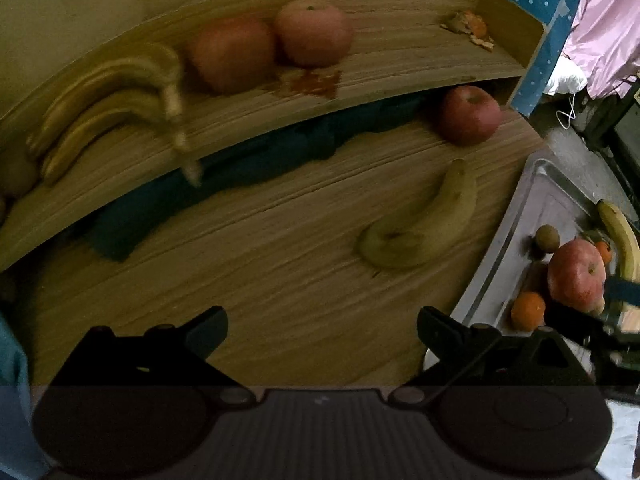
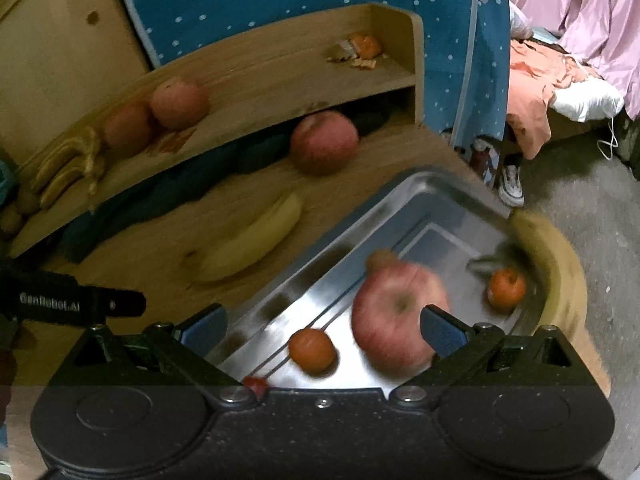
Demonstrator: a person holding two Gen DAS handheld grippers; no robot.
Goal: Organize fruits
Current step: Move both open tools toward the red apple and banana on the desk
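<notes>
My right fingers are spread wide and empty over the steel tray at the worktop's right edge. Tray holds a big apple, two oranges and a banana on its far rim. My left fingers are wide, empty, above bare worktop. Beyond: loose banana, then an apple at the shelf's foot. Shelf carries two apples, a banana bunch at its left end, and peel scraps in its right corner.
</notes>
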